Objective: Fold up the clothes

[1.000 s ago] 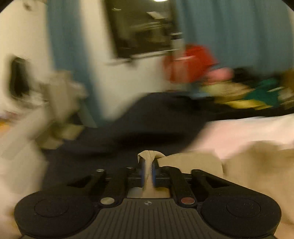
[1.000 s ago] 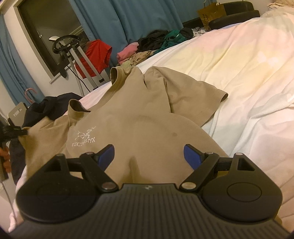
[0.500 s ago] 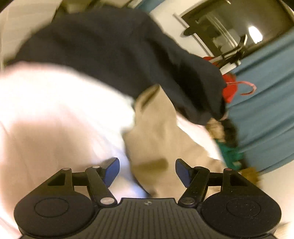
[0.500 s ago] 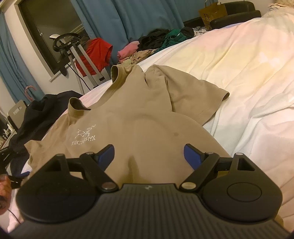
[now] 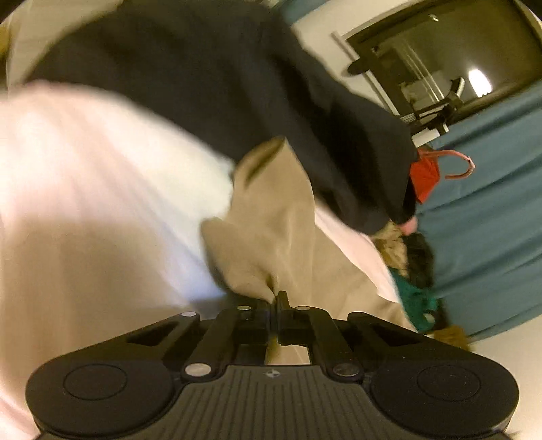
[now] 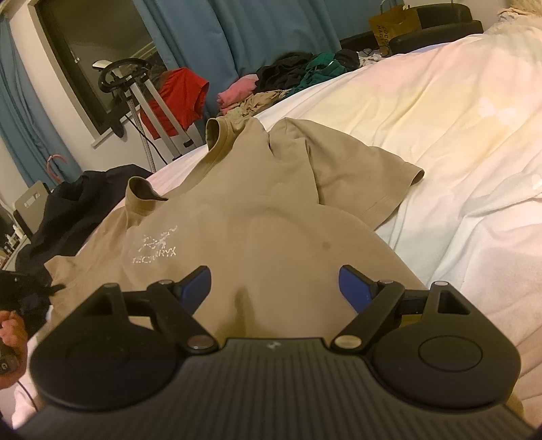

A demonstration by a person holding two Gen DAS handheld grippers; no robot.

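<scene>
A: What differs from half a second ago?

B: The left tool, which stood wide apart then, is now pinched tight on a fold of the tan short-sleeved cotton T-shirt — cloth bunches up right at its tips in the left wrist view, which is blurred. The right tool has not changed: its blue-padded fingers stay wide apart, hovering over the shirt's lower body with nothing between them.

A: And where does the shirt lie?

B: Spread front-up on the white rumpled bed sheet, a white printed logo on the chest, one sleeve splayed toward the right, the collar pointing at the far edge of the bed.

A: What is around it?

B: A dark navy garment is heaped at the bed's left edge, just beside the shirt's left shoulder; in the left view it looms over the gathered tan cloth. Beyond the far edge sit a red garment on a stand, a pink folded piece and a dark-and-green clothes pile, with teal curtains behind.

A: Room to move?

B: The sheet runs open to the right of the sleeve — the left side is crowded by the navy heap.
</scene>
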